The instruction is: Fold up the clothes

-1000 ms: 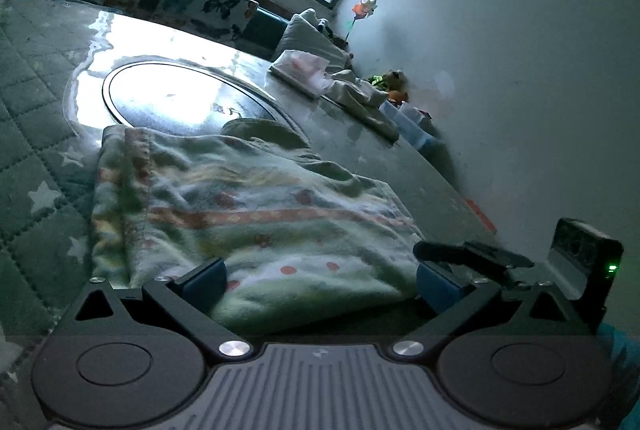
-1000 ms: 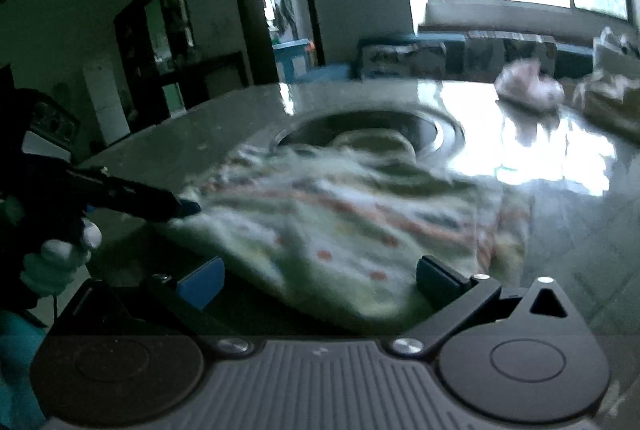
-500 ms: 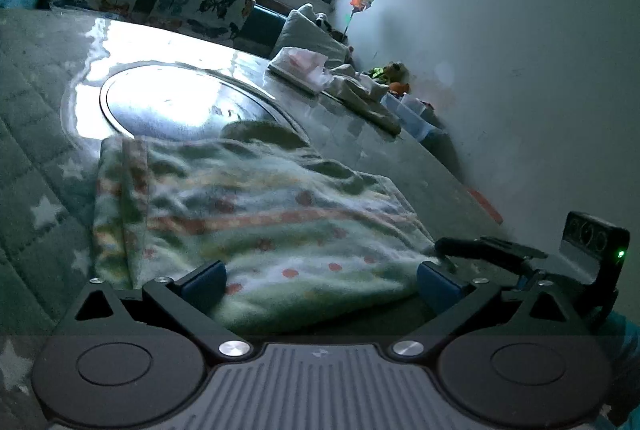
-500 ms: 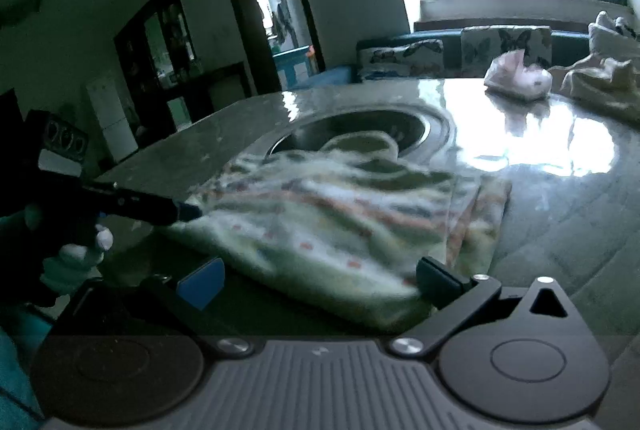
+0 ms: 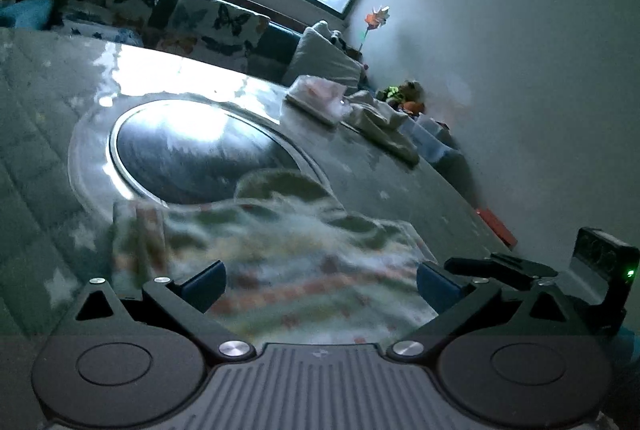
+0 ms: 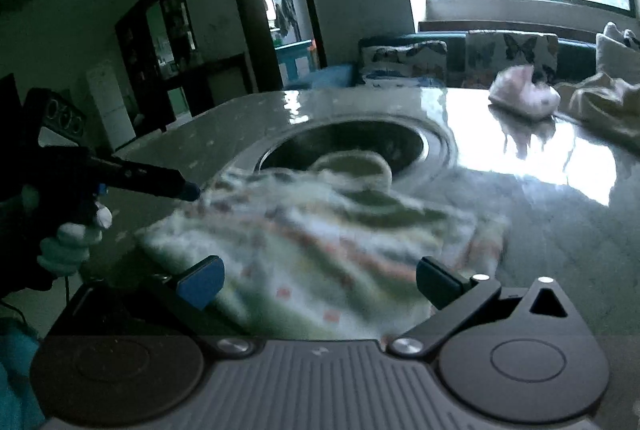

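Between both grippers' spread, empty fingers (image 5: 204, 280) lies the blurred patterned garment (image 5: 304, 270) on the table (image 5: 36, 133).

Garment (image 5: 304, 270) soft fleecy cloth; table (image 5: 48, 133) quilted cover; turntable (image 5: 192, 145) glossy.

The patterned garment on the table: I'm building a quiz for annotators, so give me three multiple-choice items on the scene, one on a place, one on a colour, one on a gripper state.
1. Where does the patterned garment lie?
A. on the sofa
B. on the table, by the round inset
C. in a basket

2. What colour are the left gripper's finger pads?
A. blue
B. red
C. white

3. How does the right gripper stand?
A. shut on the garment
B. open, garment between its fingers
C. shut on nothing

Key: B, the cloth lies on the table at the round inset's edge; A, both pads show blue; B, its fingers stand wide apart.
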### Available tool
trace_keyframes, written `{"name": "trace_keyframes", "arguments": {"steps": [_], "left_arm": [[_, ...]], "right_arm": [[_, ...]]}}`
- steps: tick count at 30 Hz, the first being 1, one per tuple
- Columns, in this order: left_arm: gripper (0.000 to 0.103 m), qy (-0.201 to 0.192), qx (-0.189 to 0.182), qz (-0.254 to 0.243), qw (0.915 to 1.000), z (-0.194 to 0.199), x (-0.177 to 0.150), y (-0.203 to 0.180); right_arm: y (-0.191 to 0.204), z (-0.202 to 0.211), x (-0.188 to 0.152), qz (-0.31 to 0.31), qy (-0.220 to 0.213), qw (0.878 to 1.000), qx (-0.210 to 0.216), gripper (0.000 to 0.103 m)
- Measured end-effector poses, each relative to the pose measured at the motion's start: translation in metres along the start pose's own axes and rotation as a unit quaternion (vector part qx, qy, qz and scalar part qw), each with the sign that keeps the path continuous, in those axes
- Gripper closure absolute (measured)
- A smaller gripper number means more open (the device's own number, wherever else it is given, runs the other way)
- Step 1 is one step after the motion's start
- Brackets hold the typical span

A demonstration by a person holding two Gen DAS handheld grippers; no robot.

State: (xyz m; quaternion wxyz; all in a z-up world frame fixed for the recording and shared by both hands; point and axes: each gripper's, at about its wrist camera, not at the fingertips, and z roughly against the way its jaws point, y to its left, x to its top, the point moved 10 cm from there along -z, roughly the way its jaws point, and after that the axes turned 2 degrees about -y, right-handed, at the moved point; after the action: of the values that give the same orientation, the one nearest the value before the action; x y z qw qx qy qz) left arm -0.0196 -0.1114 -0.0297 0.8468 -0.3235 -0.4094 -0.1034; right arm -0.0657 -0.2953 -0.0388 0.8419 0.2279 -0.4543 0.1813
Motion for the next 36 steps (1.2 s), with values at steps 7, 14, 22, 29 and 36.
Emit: {"name": "trace_keyframes", "arguments": {"steps": [7, 14, 22, 29, 36], "left_arm": [[0.000, 0.011, 0.034, 0.001, 0.9994, -0.026, 0.014, 0.027], [0.000, 0.018, 0.036, 0.022, 0.9989, -0.028, 0.015, 0.046], [0.000, 0.014, 0.033, 0.033, 0.9988, -0.030, 0.016, 0.050], [0.000, 0.012, 0.027, 0.039, 0.9988, -0.027, 0.017, 0.051], [0.000, 0.010, 0.023, 0.045, 0.9987, -0.027, 0.018, 0.052]], "right_arm": [[-0.011, -0.040, 0.005, -0.024, 0.036, 0.999, 0.014, 0.000], [-0.015, -0.044, 0.013, -0.021, 0.046, 0.999, 0.013, 0.000], [0.000, -0.086, 0.029, 0.006, 0.064, 0.997, 0.048, 0.000], [-0.012, -0.095, 0.042, -0.023, 0.047, 0.998, 0.033, 0.000], [-0.010, -0.105, 0.036, -0.007, 0.077, 0.996, 0.037, 0.000]]}}
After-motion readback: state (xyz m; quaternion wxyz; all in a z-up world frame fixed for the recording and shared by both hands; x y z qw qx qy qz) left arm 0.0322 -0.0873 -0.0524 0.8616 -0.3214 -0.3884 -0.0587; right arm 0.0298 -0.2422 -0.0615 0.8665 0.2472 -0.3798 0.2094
